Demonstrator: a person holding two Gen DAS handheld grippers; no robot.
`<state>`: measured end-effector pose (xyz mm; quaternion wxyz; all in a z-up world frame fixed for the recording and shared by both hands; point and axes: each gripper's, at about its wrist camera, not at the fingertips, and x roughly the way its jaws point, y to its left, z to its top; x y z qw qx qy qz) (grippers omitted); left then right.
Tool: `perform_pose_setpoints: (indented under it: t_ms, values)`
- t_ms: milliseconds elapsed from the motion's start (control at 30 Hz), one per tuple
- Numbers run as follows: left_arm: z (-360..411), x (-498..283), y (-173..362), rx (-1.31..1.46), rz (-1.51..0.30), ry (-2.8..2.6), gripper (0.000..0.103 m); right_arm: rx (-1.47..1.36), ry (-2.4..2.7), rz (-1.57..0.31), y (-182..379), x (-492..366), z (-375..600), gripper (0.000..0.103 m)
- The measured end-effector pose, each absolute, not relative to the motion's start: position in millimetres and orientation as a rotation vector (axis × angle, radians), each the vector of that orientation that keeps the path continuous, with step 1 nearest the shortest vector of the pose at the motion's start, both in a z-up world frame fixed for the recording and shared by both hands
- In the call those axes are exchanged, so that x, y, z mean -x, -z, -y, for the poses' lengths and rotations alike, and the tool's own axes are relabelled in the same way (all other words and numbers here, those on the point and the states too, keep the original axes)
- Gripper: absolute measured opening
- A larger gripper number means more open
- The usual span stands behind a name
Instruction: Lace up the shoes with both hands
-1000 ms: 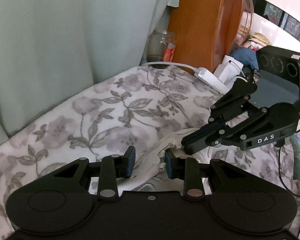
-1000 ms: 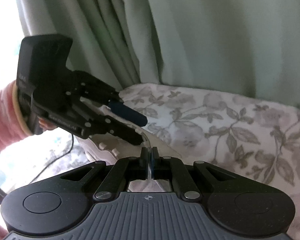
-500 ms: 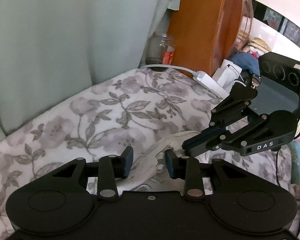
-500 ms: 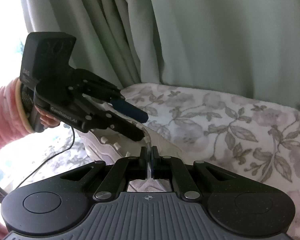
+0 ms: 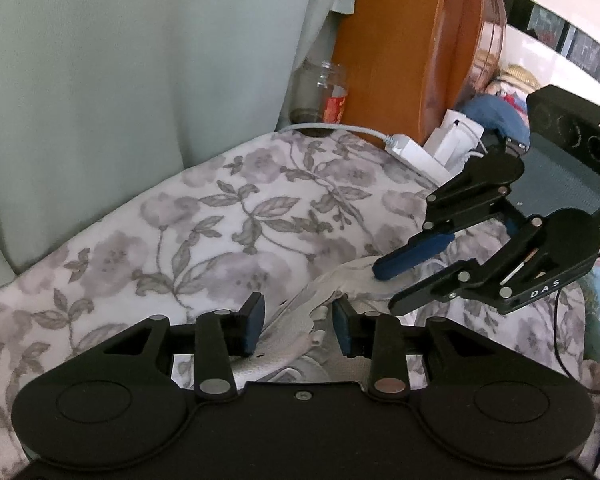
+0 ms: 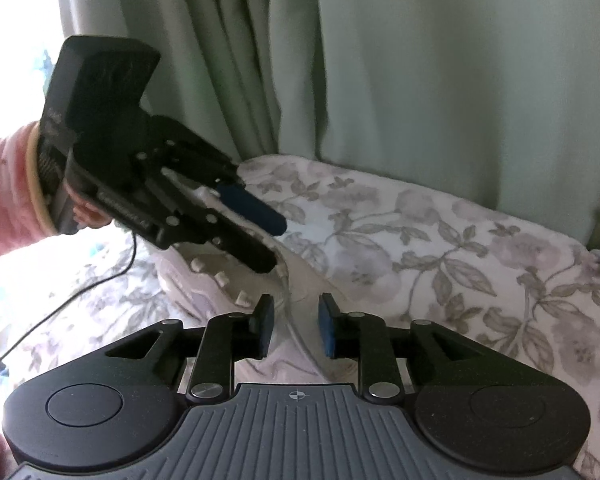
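A white shoe (image 5: 272,360) lies on a floral bedspread (image 5: 220,220). My left gripper (image 5: 298,326) straddles the shoe's eyelet flap, and its blue pads press on the fabric from both sides. In the right wrist view the left gripper (image 6: 276,246) comes in from the left, held by a hand in a pink sleeve (image 6: 4,200), over the shoe (image 6: 204,276). The jaws of my right gripper (image 6: 296,328) are opening. A thin lace (image 6: 287,300) runs up between its pads, and neither pad presses on it. From the left wrist view, the right gripper (image 5: 386,290) hovers just right of the shoe.
A green curtain (image 6: 420,60) hangs behind the bed. A glass jar (image 5: 320,92), a white power strip (image 5: 416,152) and a wooden board (image 5: 400,52) stand at the far edge. A black cable (image 6: 80,288) trails across the bedspread on the left.
The right gripper's jaws were shut on the lace and have now parted, and the lace stands free between the pads. That gripper has also rolled a little. The left gripper has stayed put.
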<state>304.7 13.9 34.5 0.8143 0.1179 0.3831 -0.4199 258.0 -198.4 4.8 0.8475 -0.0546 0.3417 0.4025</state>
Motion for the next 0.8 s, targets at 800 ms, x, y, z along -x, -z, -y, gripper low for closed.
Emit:
perform_pose_setpoints:
  t_ms: [800]
  values:
    - [11.5,-310.4,-44.6,-0.407,-0.927,0.829,0.044,0.088,-0.87,-0.749,1.6,-271.0,195.5,0.002]
